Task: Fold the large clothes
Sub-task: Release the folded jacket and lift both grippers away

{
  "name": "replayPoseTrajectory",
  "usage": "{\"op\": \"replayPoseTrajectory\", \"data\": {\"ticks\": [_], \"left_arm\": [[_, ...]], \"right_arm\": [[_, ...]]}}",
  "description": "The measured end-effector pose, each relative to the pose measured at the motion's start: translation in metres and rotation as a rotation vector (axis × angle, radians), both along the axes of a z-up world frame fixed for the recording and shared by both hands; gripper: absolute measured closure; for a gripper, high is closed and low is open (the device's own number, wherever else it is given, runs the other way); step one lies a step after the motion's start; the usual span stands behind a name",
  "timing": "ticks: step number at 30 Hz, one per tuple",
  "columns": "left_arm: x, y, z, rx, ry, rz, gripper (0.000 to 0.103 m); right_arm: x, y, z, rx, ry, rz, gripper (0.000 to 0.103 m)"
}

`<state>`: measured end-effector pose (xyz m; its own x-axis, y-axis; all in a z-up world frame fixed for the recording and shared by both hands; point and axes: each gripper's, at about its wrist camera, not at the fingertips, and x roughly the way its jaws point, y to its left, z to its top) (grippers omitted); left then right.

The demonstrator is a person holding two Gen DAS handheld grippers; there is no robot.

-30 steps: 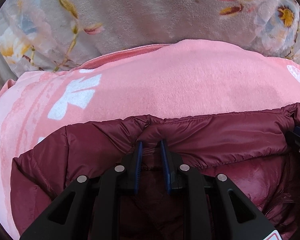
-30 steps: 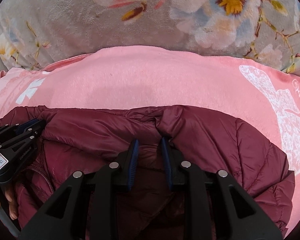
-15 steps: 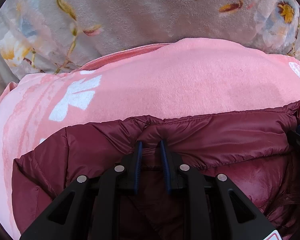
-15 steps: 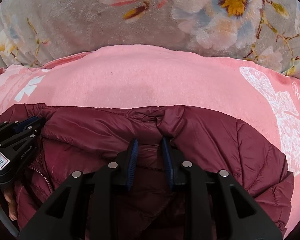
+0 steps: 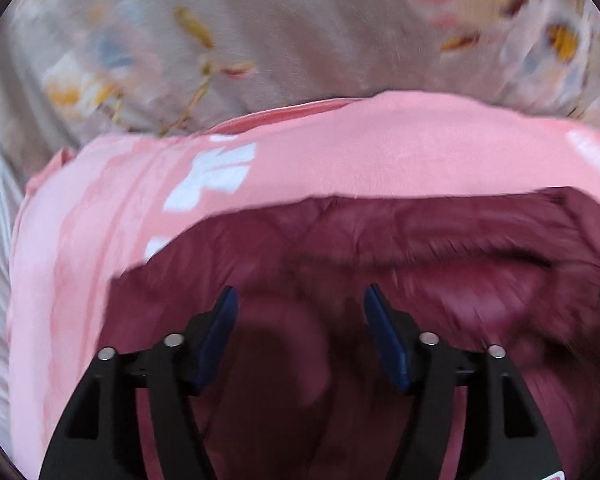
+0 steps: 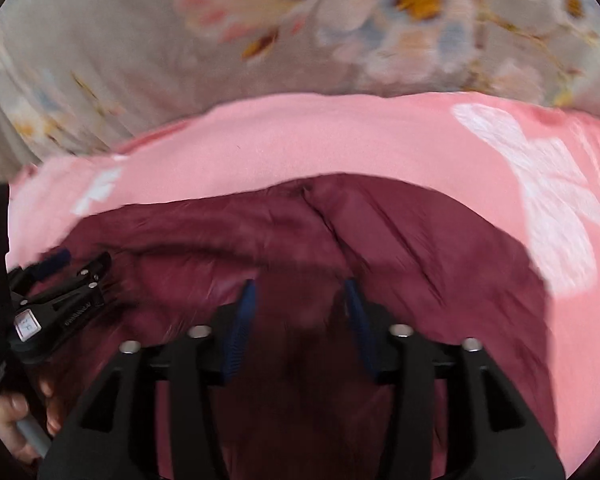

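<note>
A maroon puffer jacket [image 5: 440,248] lies folded on a pink towel [image 5: 360,160]; it also shows in the right wrist view [image 6: 400,240] on the towel [image 6: 300,148]. My left gripper [image 5: 300,300] is open, its blue pads spread wide over the jacket's edge and holding nothing. My right gripper [image 6: 298,290] is open too, just above the jacket's folded edge. The left gripper also shows at the left of the right wrist view [image 6: 64,268]. Both views are motion-blurred.
A grey floral bedspread [image 5: 280,32] lies beyond the towel and also fills the top of the right wrist view [image 6: 140,40]. The towel carries white prints [image 6: 548,200]. A person's hand [image 6: 16,416] holds the left gripper's handle.
Both grippers were shut on the jacket's top edge and have opened, letting it go. The jacket edge has dropped onto the towel. Both cameras have pulled back a little.
</note>
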<state>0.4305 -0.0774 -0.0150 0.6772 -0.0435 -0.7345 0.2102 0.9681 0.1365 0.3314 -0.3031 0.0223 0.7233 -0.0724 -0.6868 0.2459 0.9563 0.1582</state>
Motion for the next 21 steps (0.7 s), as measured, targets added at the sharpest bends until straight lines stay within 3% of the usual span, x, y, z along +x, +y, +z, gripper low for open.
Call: {"op": "replayPoseTrajectory", "data": {"ticks": [3, 8, 10, 15, 19, 21], "left_arm": [[-0.046, 0.034, 0.016, -0.036, 0.009, -0.017, 0.031], [-0.120, 0.102, 0.021, -0.106, 0.073, -0.030, 0.022], [-0.154, 0.141, 0.011, -0.155, 0.135, -0.024, 0.021], [-0.219, 0.213, -0.020, -0.175, 0.237, 0.048, 0.021], [-0.262, 0.251, -0.040, -0.236, 0.302, 0.090, 0.021], [-0.276, 0.261, -0.046, -0.281, 0.310, 0.092, 0.021]], "right_arm": [[-0.067, -0.004, 0.008, -0.020, -0.009, -0.015, 0.052], [-0.192, -0.022, -0.002, -0.011, 0.003, -0.077, 0.038], [-0.239, -0.031, -0.012, 0.002, 0.020, -0.112, 0.035], [-0.349, -0.039, -0.049, 0.060, 0.081, -0.198, 0.033], [-0.406, -0.037, -0.074, 0.202, 0.074, -0.199, 0.033], [-0.418, -0.030, -0.079, 0.218, 0.041, -0.197, 0.033]]}}
